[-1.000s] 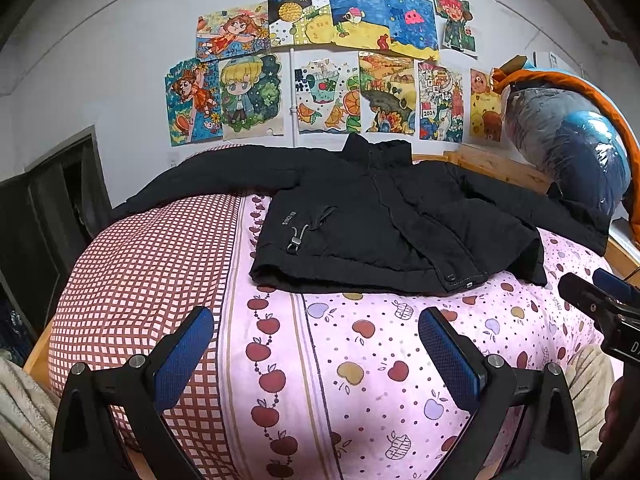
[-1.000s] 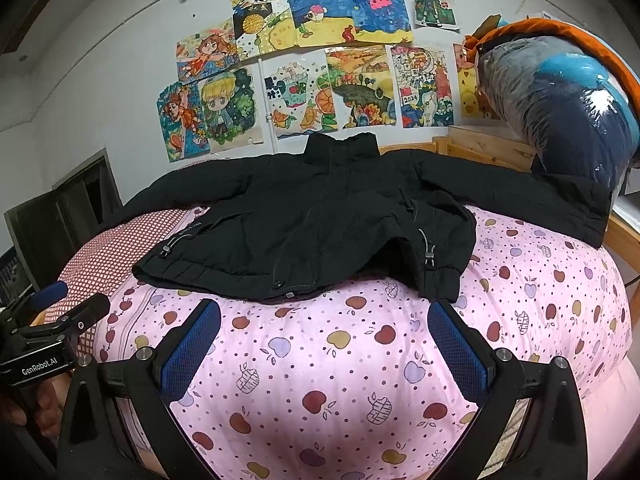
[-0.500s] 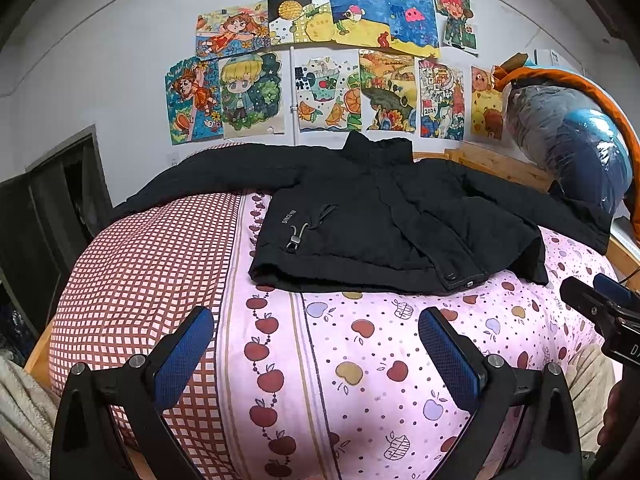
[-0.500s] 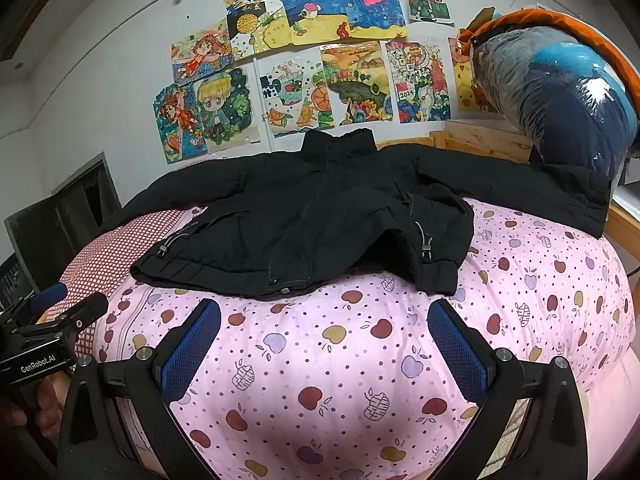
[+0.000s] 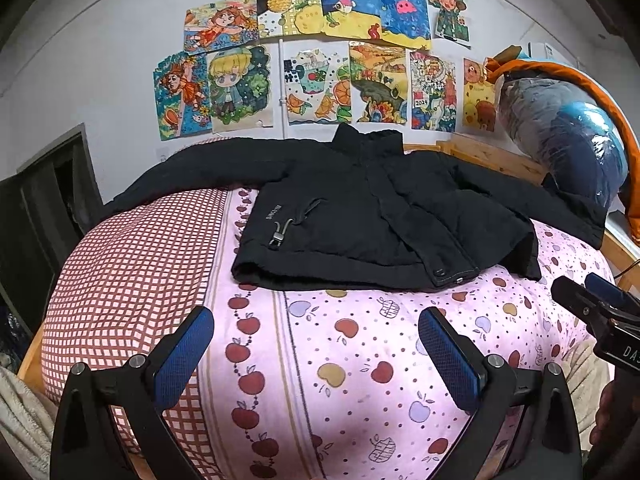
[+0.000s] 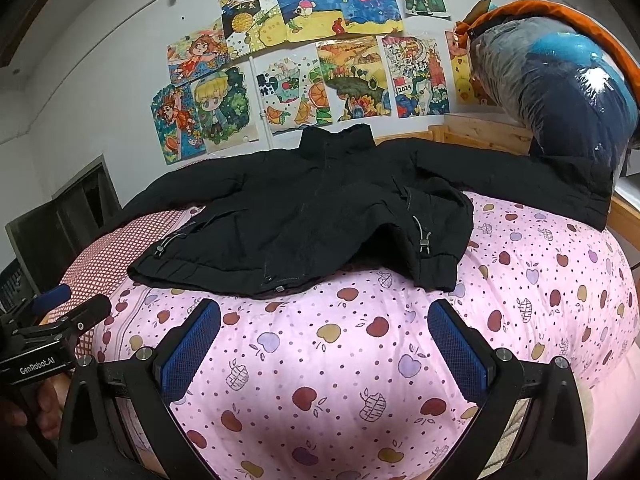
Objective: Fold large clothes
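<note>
Black jacket (image 5: 372,216) lies front-up on the far half of the apple-print quilt (image 5: 352,344), sleeves spread left and right — no fold made yet. Left gripper (image 5: 316,344) and right gripper (image 6: 324,340) hover near the hem, fingers spread wide, grasping nothing.

The right gripper (image 6: 324,346) is tilting and moving a little nearer to the black jacket (image 6: 320,216); its jaws are wide apart.

Colourful drawings (image 5: 320,64) on wall; plastic-wrapped bundle (image 6: 560,92) at right; apple-print bedcover (image 6: 400,340).
</note>
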